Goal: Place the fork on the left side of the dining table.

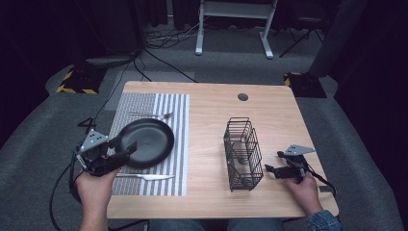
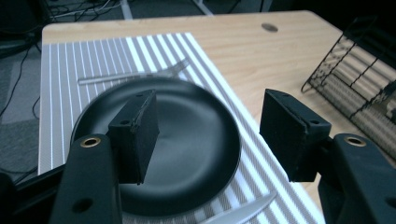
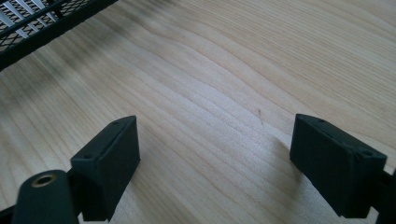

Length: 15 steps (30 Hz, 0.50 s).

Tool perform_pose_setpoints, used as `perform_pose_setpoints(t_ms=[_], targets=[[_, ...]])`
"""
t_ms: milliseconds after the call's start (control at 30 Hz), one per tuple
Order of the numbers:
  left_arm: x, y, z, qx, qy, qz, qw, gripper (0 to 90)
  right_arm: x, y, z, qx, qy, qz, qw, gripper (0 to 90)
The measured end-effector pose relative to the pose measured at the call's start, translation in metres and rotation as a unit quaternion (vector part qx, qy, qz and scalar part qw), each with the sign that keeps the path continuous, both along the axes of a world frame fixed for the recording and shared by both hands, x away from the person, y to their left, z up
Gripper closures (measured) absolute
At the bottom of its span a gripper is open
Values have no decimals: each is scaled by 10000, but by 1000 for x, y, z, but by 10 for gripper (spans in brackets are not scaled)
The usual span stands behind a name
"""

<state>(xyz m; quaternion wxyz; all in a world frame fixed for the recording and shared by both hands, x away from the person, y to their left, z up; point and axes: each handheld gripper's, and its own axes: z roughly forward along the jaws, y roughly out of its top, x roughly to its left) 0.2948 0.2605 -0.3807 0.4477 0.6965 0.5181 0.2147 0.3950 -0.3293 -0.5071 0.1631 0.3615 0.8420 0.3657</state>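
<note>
No legible txt or labels

Black round plate (image 1: 146, 142) flat on striped placemat (image 1: 175, 108).

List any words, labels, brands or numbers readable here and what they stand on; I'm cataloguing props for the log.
None: no readable text on the round black plate, black wire rack, grey-and-white striped placemat, silver fork, silver knife or light wooden table.

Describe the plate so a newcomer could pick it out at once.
On the wooden table, look at the striped mat on the left side. The plate lies on it between a fork beyond and a knife nearer the person. It is the one round, black thing there; its neighbours are thin and silvery.
</note>
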Motion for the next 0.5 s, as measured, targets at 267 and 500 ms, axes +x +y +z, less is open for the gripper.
perform_pose_setpoints(t_ms=[267, 500], targets=[[-18, 4, -28, 156, 128, -15, 9998, 365, 0, 0, 0, -1, -1, 1, 10000, 161], [-32, 3, -59, 89, 192, -18, 9998, 360, 0, 0, 0, -1, -1, 1, 10000, 161]])
